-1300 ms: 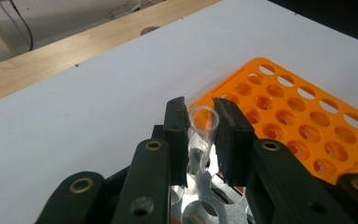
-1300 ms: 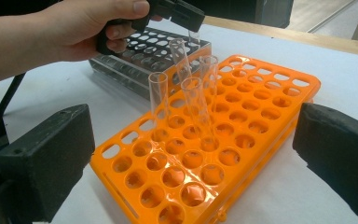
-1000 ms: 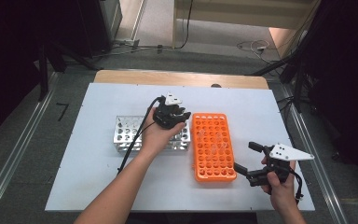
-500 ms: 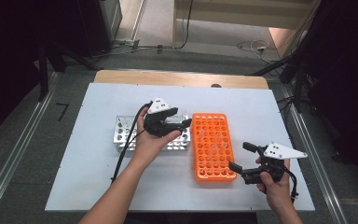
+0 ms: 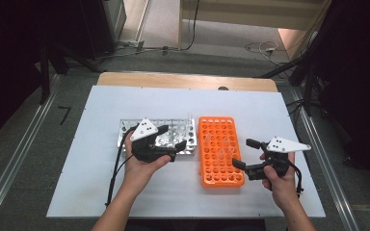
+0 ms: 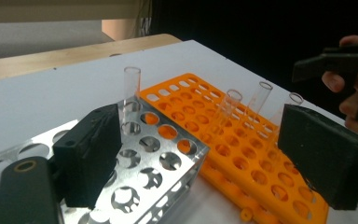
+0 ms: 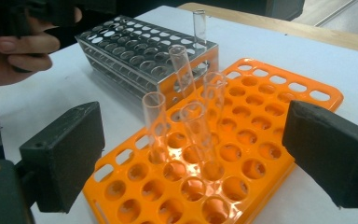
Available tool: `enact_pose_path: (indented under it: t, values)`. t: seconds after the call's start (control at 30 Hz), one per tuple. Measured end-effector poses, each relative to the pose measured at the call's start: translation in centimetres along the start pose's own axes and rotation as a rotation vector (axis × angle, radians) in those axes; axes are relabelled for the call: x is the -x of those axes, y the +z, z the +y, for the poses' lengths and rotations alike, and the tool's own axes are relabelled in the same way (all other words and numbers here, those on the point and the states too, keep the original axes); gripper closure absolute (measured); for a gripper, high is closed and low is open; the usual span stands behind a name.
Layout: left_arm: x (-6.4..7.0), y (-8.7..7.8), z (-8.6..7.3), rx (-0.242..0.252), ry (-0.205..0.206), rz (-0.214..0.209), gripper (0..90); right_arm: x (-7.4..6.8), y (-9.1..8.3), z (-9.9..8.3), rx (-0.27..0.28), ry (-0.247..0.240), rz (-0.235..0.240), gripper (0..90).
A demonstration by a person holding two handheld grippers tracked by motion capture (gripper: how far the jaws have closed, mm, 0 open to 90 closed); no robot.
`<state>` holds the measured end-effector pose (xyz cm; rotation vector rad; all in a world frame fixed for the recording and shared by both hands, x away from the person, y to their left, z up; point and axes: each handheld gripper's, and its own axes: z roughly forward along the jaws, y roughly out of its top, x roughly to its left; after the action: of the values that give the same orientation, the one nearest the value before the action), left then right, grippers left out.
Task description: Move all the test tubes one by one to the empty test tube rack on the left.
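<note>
A silver metal tube rack (image 5: 125, 130) stands left of an orange tube rack (image 5: 221, 171) on the white table. One clear tube (image 5: 190, 118) stands upright in the metal rack's far right corner. Several clear tubes (image 5: 220, 144) stand in the orange rack's middle. My left gripper (image 5: 172, 137) is open over the metal rack's near right part, nothing between its jaws. My right gripper (image 5: 243, 153) is open at the orange rack's right edge, jaws facing the tubes. In the left gripper view the lone tube (image 6: 131, 88) rises beyond the metal rack (image 6: 168, 158). In the right gripper view the orange rack's tubes (image 7: 156, 121) stand between the open jaws, apart from them.
The white table (image 5: 101, 192) has bare surface in front of both racks and at the far side. A wooden strip (image 5: 183, 81) runs along the far edge. A black cable (image 5: 115, 178) trails from the left gripper toward the near edge.
My left gripper has drawn back from the metal rack's far right corner toward the near side. My right gripper has shifted slightly left toward the orange rack.
</note>
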<state>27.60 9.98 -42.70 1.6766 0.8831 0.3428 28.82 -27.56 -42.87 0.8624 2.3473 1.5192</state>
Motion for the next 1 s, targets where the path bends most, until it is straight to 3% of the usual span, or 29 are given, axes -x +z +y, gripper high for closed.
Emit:
enact_pose_path:
  t: [0.17,0.27,0.37,0.43,0.57,0.77,0.9,1.0]
  values:
    - [0.2,-0.6,-0.5,0.008,-0.014,-0.015,8.5,1.2,0.3,0.4,-0.010,0.019,0.016,4.2]
    - [0.4,-1.1,-0.7,0.039,-0.036,-0.045,4.1,1.7,0.4,0.5,-0.018,0.033,0.032,4.2]
    - [0.5,-1.3,-1.1,0.039,-0.038,-0.068,0.2,2.0,0.6,0.1,-0.008,0.039,0.033,5.0]
    - [0.6,-1.2,-1.2,0.039,-0.041,-0.086,0.0,2.2,0.9,-0.4,-0.007,0.046,0.028,13.4]
    - [0.9,-0.8,-1.5,0.027,-0.033,-0.100,0.0,2.2,1.9,-1.2,-0.020,0.053,0.070,17.4]
    - [1.2,-0.3,-1.8,0.004,-0.031,-0.110,0.0,2.2,2.8,-2.3,-0.065,0.042,0.057,29.4]
    - [1.3,-0.1,-2.1,-0.012,-0.030,-0.120,0.0,2.0,3.3,-2.8,-0.102,0.027,0.009,39.3]
    - [1.4,0.0,-2.1,-0.015,-0.029,-0.122,0.0,1.9,3.5,-2.9,-0.101,0.008,0.022,50.3]
